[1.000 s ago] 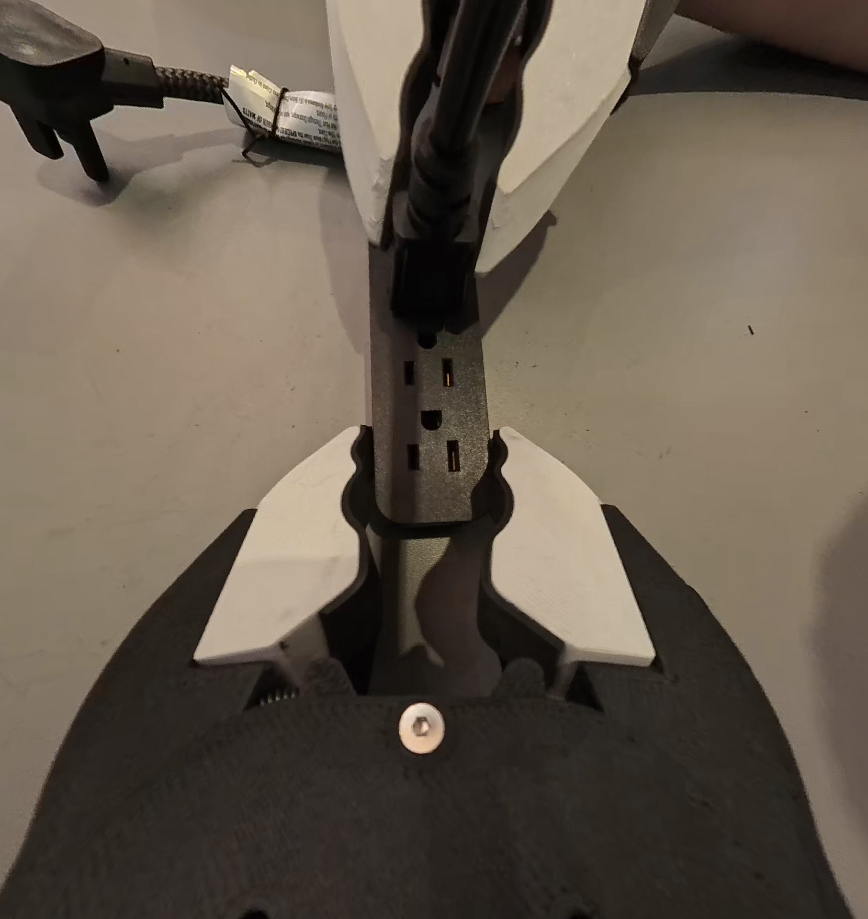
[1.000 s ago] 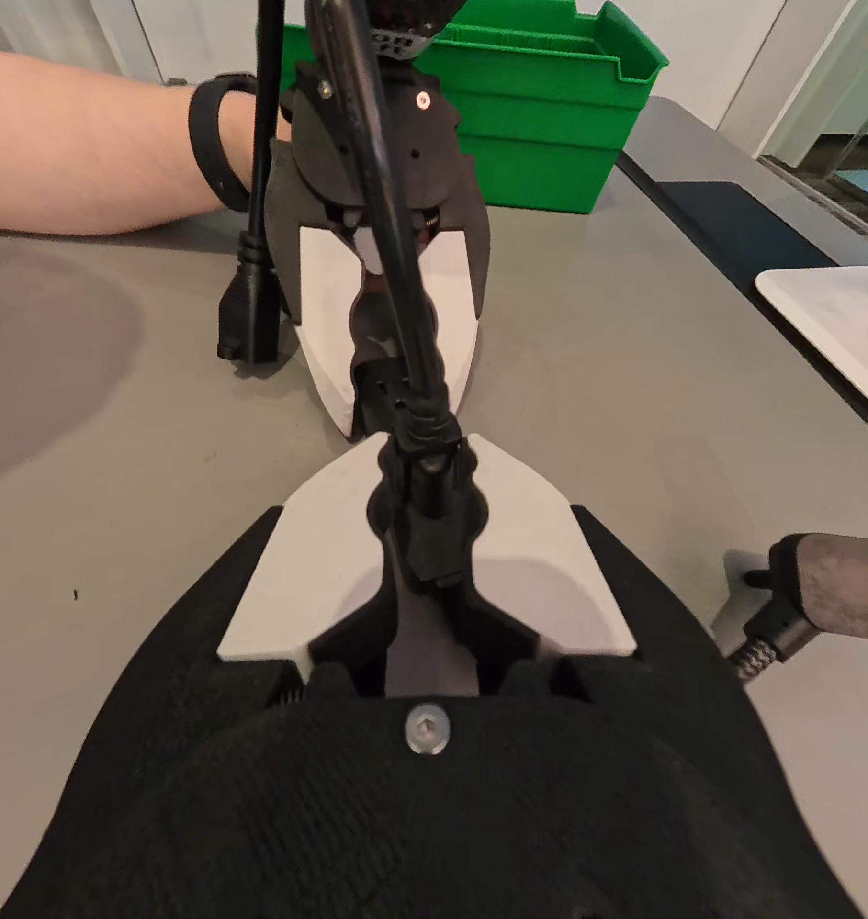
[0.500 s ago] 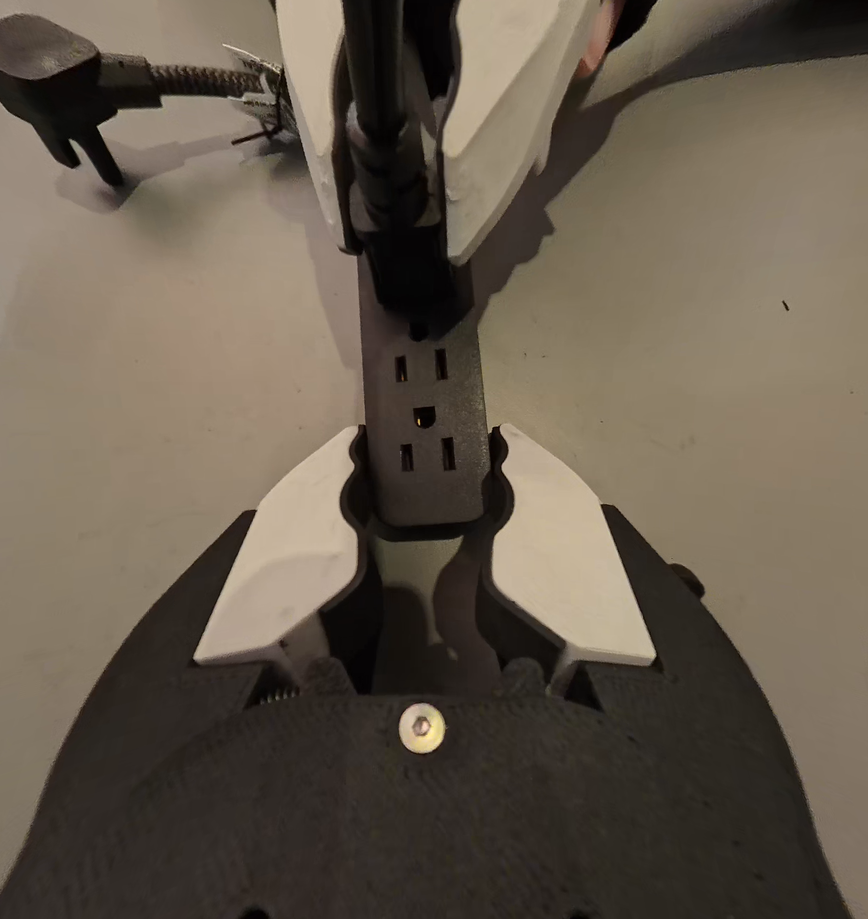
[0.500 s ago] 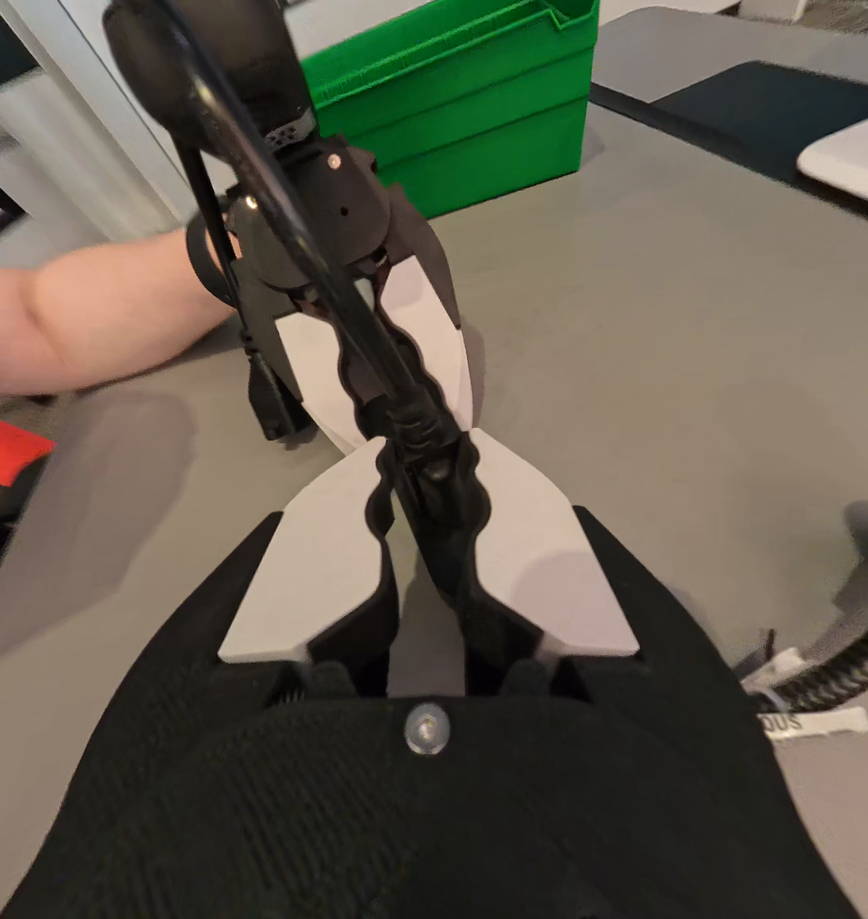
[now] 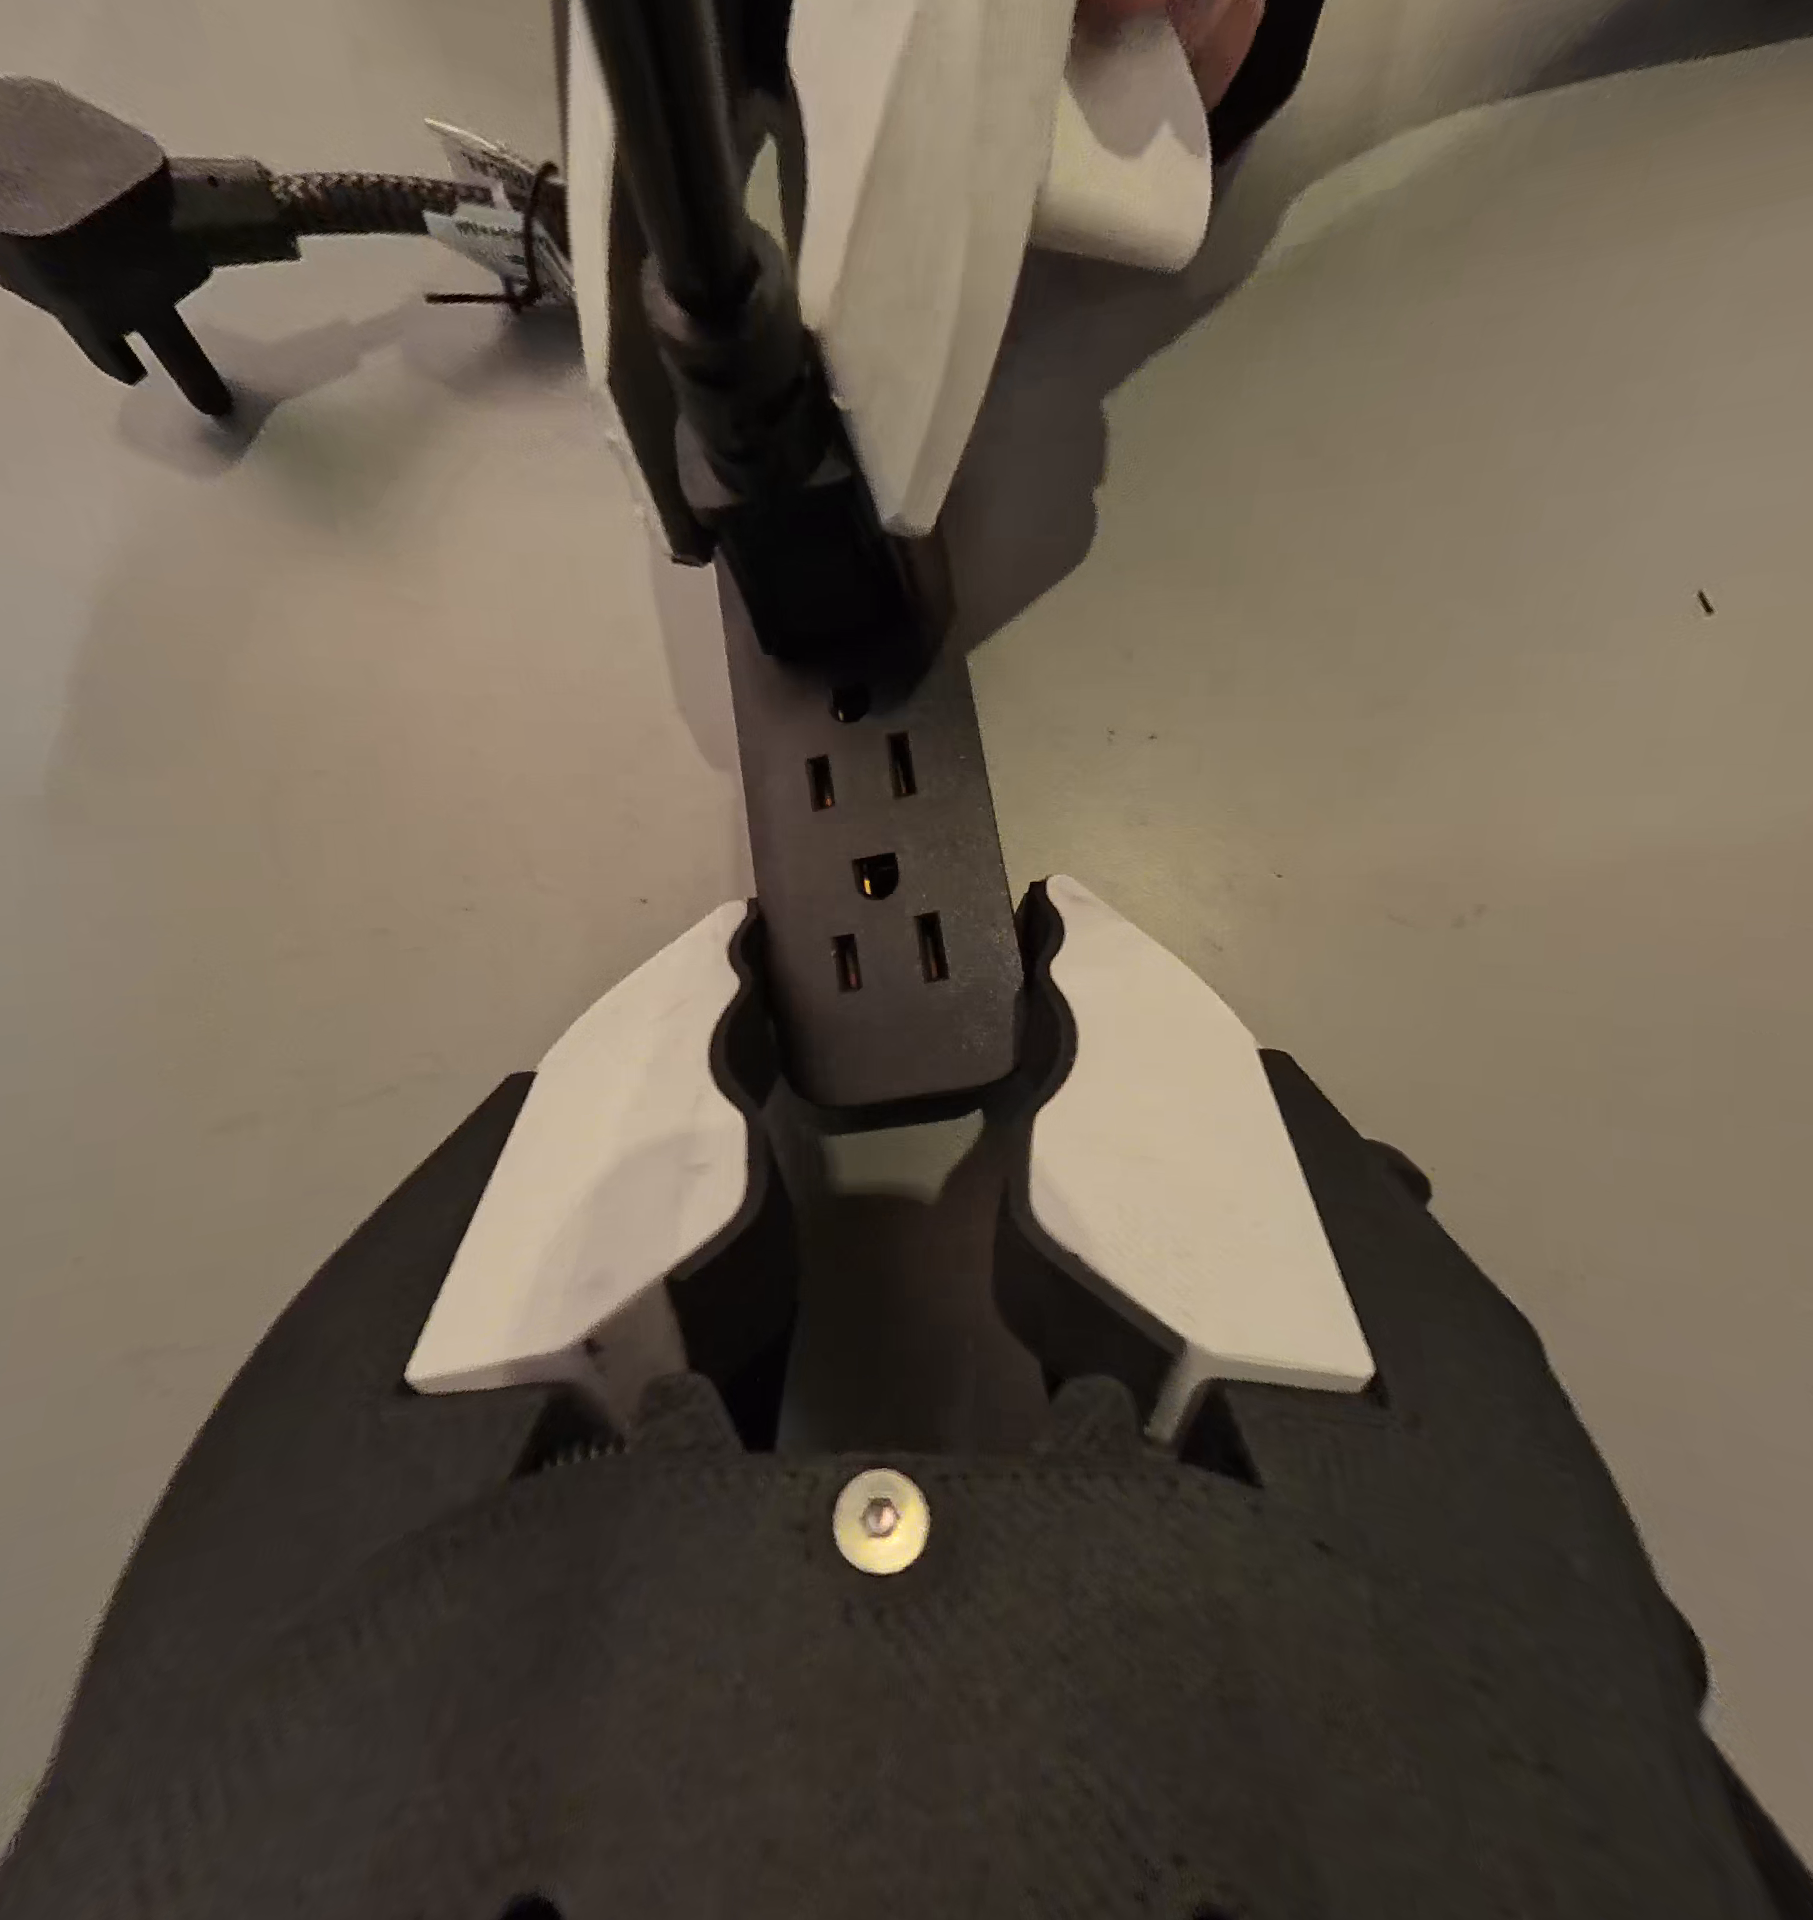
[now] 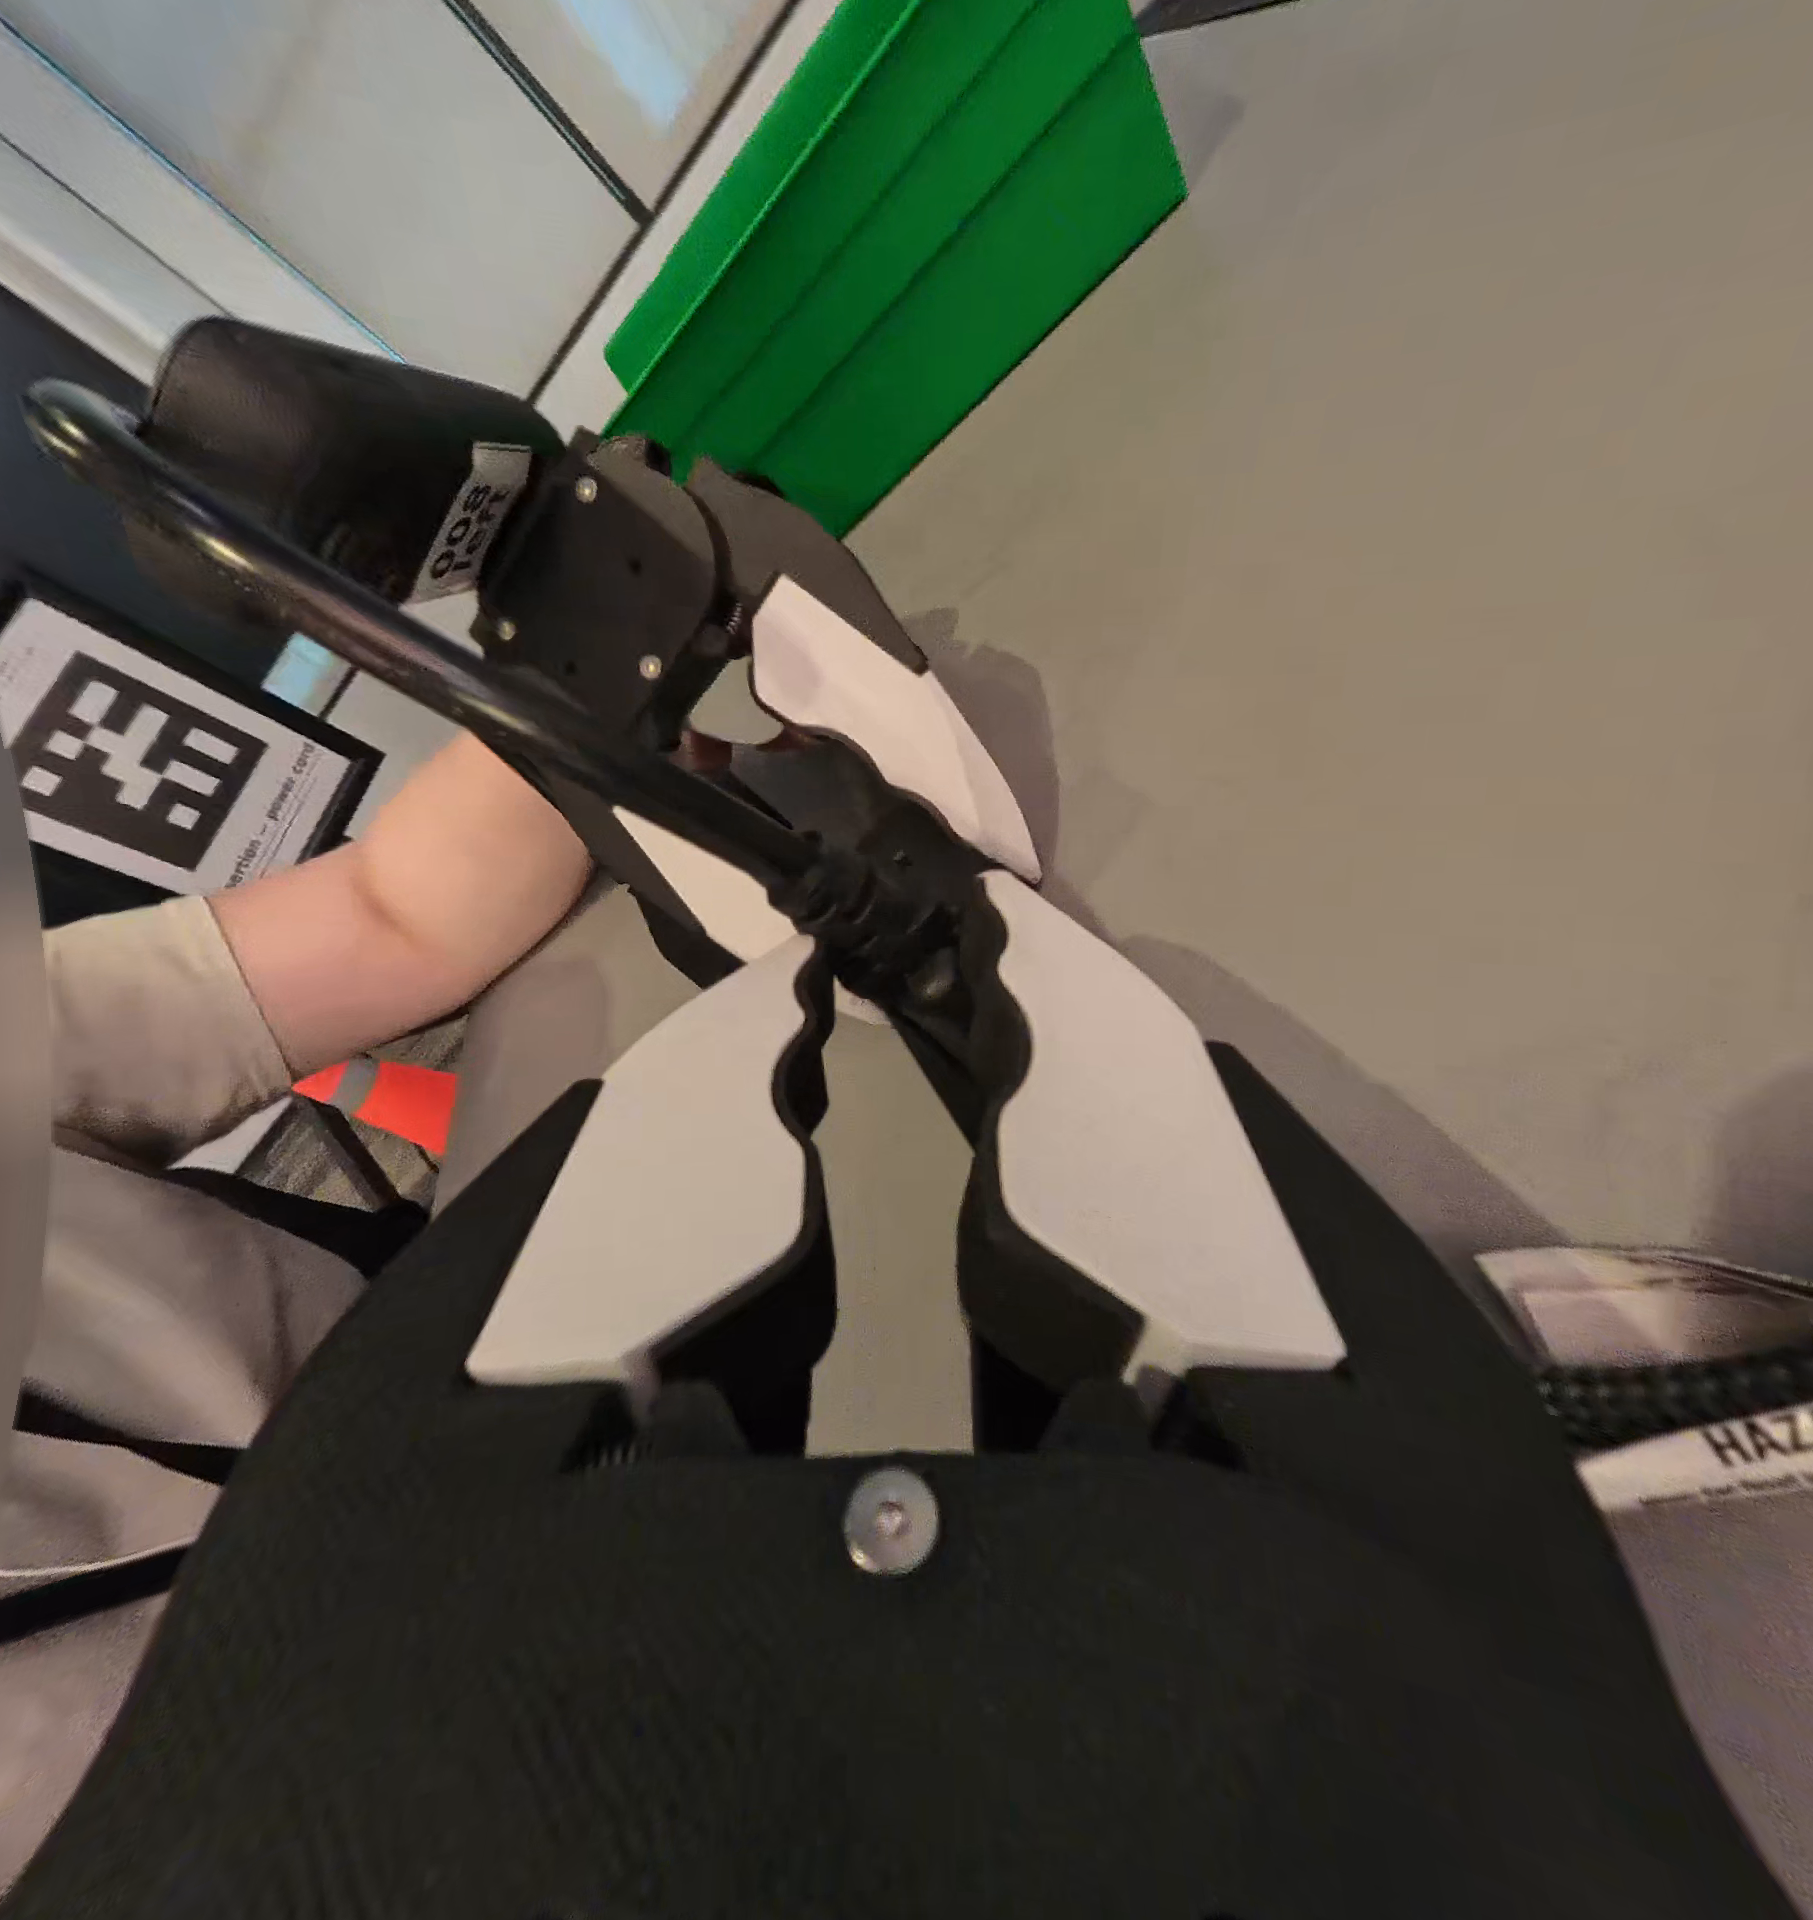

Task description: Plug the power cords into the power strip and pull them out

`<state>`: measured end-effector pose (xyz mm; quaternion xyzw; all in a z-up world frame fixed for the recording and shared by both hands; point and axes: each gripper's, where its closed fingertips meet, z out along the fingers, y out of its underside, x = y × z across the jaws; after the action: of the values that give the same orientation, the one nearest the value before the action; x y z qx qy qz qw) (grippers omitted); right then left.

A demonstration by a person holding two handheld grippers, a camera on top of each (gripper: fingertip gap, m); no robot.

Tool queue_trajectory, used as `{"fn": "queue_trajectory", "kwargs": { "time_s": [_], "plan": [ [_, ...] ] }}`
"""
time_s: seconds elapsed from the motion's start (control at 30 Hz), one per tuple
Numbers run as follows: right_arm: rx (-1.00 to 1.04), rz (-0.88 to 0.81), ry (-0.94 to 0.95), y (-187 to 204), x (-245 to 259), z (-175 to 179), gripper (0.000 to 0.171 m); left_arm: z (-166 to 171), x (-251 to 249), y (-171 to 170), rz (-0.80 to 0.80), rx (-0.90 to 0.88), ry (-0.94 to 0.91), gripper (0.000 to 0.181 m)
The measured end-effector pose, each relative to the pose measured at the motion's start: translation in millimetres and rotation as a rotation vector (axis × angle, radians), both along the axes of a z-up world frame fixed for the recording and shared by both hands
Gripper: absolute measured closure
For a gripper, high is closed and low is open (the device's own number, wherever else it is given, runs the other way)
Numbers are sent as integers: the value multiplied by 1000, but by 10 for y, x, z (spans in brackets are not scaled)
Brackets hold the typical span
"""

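Note:
In the left wrist view my left gripper (image 5: pixel 886 920) is shut on the near end of the black power strip (image 5: pixel 881 862), which lies flat on the grey table. My right gripper (image 5: pixel 793 530) comes down from above, shut on a black plug (image 5: pixel 819 582) that stands tilted at the strip's far outlet. I cannot tell how deep its prongs sit. Two nearer outlets are bare. In the right wrist view, which is rolled sideways, my right gripper (image 6: pixel 897 920) pinches that plug (image 6: pixel 881 904) at its fingertips and the thick black cord (image 6: pixel 414 644) arcs away to the left. A white finger (image 6: pixel 881 717) of the left gripper shows behind it.
A second plug (image 5: pixel 50 197) with a braided cord (image 5: pixel 351 197) and a white tag lies at the far left of the table. The braided cord (image 6: pixel 1712 1382) also shows at the right wrist view's right edge. A green bin (image 6: pixel 902 260) stands behind. A person's forearm (image 6: pixel 414 904) is at the left. The tips of one gripper are about 6 cm away from the tips of the other.
My right gripper has rolled and leaned sideways with the plug, so the plug now stands tilted on the strip. The left gripper keeps its hold; the strip has turned slightly.

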<state>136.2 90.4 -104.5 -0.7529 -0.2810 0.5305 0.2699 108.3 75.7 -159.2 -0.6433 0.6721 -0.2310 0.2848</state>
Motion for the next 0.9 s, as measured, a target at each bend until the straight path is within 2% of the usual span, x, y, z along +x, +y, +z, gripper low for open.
{"fn": "queue_trajectory", "kwargs": {
  "time_s": [0.03,0.1,0.17,0.2,0.33,0.9],
  "plan": [
    [49,8,-20,1,4,-3,144,2,4,9,10,-12,-7,137],
    [322,54,-110,-5,-3,-4,144,5,14,16,27,-62,-32,137],
    [596,94,-144,-47,-26,19,146,5,2,-7,-10,-70,-34,137],
    [647,117,-145,-86,-42,20,145,6,-9,-32,-41,-72,-34,136],
    [677,205,-108,-241,-124,41,144,7,-50,-144,-135,-78,-31,137],
    [707,206,-180,-284,-184,-32,144,16,-50,-160,-152,-78,-40,137]
  ]
}}
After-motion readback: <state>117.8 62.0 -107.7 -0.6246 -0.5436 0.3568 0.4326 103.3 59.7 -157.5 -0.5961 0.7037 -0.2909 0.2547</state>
